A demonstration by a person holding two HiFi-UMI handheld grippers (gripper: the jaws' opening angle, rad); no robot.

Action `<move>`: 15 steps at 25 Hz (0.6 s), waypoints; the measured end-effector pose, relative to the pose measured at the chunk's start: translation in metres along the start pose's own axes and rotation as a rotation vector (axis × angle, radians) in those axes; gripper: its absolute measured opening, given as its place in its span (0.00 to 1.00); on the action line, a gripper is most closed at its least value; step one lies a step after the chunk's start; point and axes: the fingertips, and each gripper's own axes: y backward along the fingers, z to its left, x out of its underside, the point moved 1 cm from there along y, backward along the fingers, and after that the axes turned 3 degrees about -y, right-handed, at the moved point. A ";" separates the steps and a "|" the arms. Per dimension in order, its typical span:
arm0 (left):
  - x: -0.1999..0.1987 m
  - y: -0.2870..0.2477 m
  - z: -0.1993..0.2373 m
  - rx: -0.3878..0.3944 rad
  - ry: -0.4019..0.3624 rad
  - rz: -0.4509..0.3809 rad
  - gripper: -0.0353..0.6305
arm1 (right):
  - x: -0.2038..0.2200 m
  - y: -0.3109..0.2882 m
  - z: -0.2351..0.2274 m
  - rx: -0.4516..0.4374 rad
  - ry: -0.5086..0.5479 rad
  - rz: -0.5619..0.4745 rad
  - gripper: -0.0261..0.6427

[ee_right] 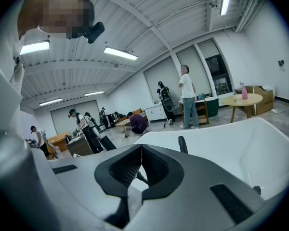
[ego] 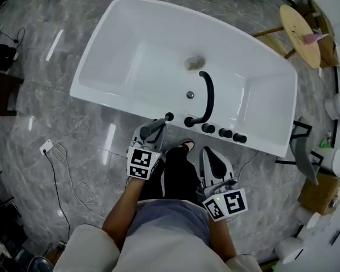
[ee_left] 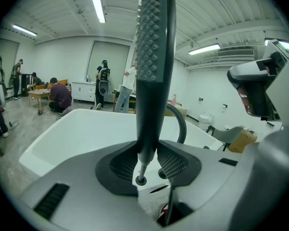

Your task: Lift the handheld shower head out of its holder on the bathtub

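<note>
The dark grey handheld shower head point(ee_left: 154, 57) stands upright between the pads of my left gripper point(ee_left: 149, 150), which is shut on its handle. Its nozzle face is up, and a thin stem runs from its lower end down to the round black holder point(ee_left: 141, 180) on the tub rim. From above, the left gripper point(ego: 149, 137) holds the shower head point(ego: 154, 129) just in front of the holder point(ego: 169, 116) on the white bathtub point(ego: 119, 50). My right gripper point(ego: 211, 156) hangs short of the rim, shut and holding nothing point(ee_right: 141, 148).
A curved black faucet spout point(ego: 207, 98) and three black knobs point(ego: 224, 132) sit on the rim right of the holder. A round wooden table point(ego: 299, 30) stands at the far right, a cable and socket point(ego: 47, 147) lie on the floor to the left. Several people stand across the room.
</note>
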 end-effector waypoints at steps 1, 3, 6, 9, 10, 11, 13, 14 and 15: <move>-0.004 0.003 -0.002 0.004 -0.003 -0.007 0.25 | -0.003 0.002 0.001 -0.001 0.006 -0.002 0.07; -0.011 0.007 -0.006 0.015 -0.011 -0.013 0.25 | -0.008 0.007 0.002 0.000 0.013 -0.010 0.07; -0.021 0.015 -0.009 0.030 -0.029 -0.019 0.25 | -0.013 0.014 0.004 0.008 0.013 -0.027 0.07; -0.035 0.023 -0.012 0.038 -0.066 -0.022 0.25 | -0.020 0.019 0.005 0.015 0.002 -0.023 0.07; -0.040 0.027 -0.014 0.041 -0.075 -0.024 0.25 | -0.023 0.021 0.005 0.016 -0.001 -0.019 0.07; -0.044 0.031 -0.016 0.045 -0.079 -0.026 0.25 | -0.027 0.023 0.006 0.014 0.000 -0.017 0.07; -0.052 0.037 -0.019 0.052 -0.082 -0.033 0.25 | -0.034 0.026 0.009 0.009 0.009 -0.025 0.07; -0.056 0.040 -0.020 0.056 -0.083 -0.037 0.25 | -0.038 0.027 0.010 0.006 0.013 -0.035 0.07; -0.060 0.043 -0.021 0.060 -0.084 -0.041 0.25 | -0.042 0.028 0.011 0.005 0.016 -0.046 0.07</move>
